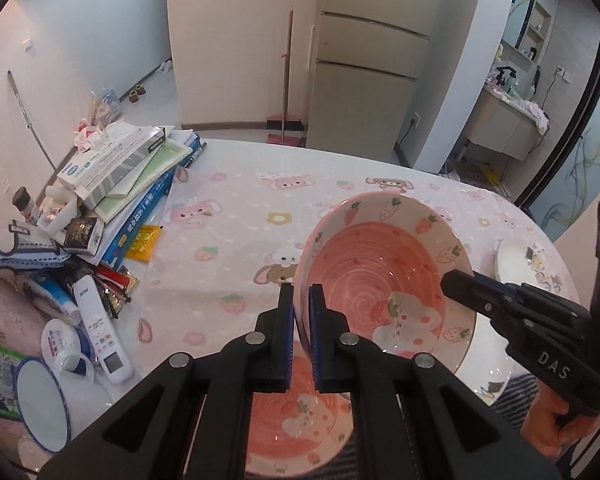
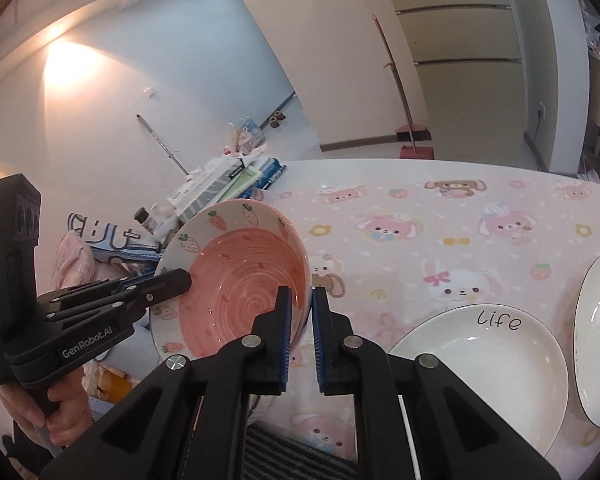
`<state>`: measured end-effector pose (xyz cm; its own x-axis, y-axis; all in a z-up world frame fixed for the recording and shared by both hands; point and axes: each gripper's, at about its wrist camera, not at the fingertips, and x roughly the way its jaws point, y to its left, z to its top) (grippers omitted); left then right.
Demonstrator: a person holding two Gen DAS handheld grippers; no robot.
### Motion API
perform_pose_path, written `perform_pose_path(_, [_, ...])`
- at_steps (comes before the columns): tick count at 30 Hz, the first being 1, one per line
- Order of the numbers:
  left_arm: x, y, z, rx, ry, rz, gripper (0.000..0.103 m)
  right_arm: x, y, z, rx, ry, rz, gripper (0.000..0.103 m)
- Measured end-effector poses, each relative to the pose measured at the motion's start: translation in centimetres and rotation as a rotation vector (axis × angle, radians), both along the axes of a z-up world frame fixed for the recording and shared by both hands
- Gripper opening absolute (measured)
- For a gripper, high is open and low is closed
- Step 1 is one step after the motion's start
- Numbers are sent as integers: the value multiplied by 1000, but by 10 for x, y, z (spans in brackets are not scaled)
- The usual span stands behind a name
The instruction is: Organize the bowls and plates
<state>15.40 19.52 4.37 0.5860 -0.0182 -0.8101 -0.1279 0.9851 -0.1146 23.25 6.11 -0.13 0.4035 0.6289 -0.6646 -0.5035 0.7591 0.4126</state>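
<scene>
Left gripper (image 1: 302, 296): jaws closed on the near-left rim of the pink bowl, one blue pad inside the wall, one outside.
Right gripper (image 2: 301, 298): jaws closed on the opposite rim of the same bowl, pads on either side of the wall; seen from the left wrist view as a black tip reaching over the bowl's right edge.
Pink bowl (image 1: 384, 280): strawberry and carrot prints round a white band, pink swirl inside with a white rabbit; held between both grippers, tilted, off the table.
Second pink bowl (image 1: 296, 424): same pattern, lying low in the left wrist view beneath the left gripper's fingers, partly hidden by them.
White plate (image 2: 480, 364): marked "life" near its far rim, flat on the tablecloth to the right of the held bowl, apart from it.
Another white plate (image 2: 596, 340): just beside the first, at the right edge of the right wrist view, partly cut off.
Table (image 1: 240, 216): covered by a pink cloth with rabbits, bears and flowers.
Pile of books and boxes (image 1: 128, 184): at the table's left side, well apart from the bowls.
Remote control (image 1: 100, 328): white, lying near the pile among small clutter.
Hands (image 2: 56, 416): one wrapped round each gripper's handle.
Fridge (image 1: 364, 76): beyond the table, a broom (image 1: 286, 80) leaning beside it.
</scene>
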Motion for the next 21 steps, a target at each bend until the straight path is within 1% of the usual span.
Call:
perform_pose_path(1, [-5, 4, 2, -10, -1, 2, 5, -4, 2, 2, 4, 0, 11, 11])
perform_pose_path(3, [-15, 9, 3, -2, -9, 17, 5, -12, 8, 4, 7, 5, 41, 11])
perform_pose_path(6, [-29, 15, 3, -17, -18, 34, 5, -21, 14, 2, -1, 50, 50, 11])
perform_pose_path(9, [-40, 15, 2, -3, -34, 48, 5, -30, 20, 3, -34, 19, 56, 11])
perform_pose_path(11, [-47, 16, 1, -3, -28, 40, 5, -34, 23, 2, -39, 20, 64, 11])
perform_pose_path(15, [-60, 21, 1, 13, -29, 59, 5, -42, 33, -4, -52, 35, 104, 11])
perform_pose_path(21, [-75, 34, -16, -5, -8, 92, 5, -55, 51, -17, -100, 48, 140, 11])
